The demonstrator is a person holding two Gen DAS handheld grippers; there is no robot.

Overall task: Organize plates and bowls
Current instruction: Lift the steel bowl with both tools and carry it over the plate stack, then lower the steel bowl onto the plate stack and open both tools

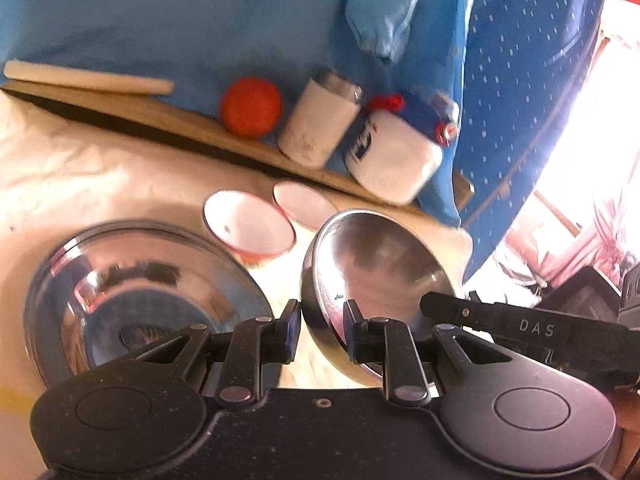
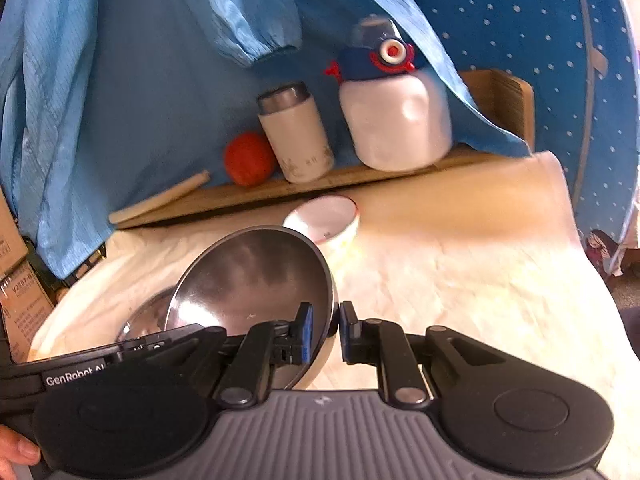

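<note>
A steel bowl [image 1: 380, 264] is held tilted above the cream cloth. My left gripper [image 1: 322, 330] has its fingers on either side of the bowl's rim with a gap showing. My right gripper [image 2: 334, 330] is shut on the same steel bowl [image 2: 248, 280] at its right rim. A steel plate [image 1: 140, 292] lies flat on the cloth to the left, and it also shows under the bowl in the right wrist view [image 2: 148, 316]. Two white bowls with red rims [image 1: 248, 226] [image 1: 304, 204] stand behind; one shows in the right wrist view [image 2: 324, 216].
A wooden shelf [image 2: 360, 178] at the back carries an orange ball [image 2: 249, 159], a white flask [image 2: 294, 132], a white bottle with a blue cap [image 2: 394, 116] and a wooden stick [image 2: 160, 200]. Blue cloth [image 2: 160, 60] hangs behind. Cardboard boxes [image 2: 16, 292] stand at the left.
</note>
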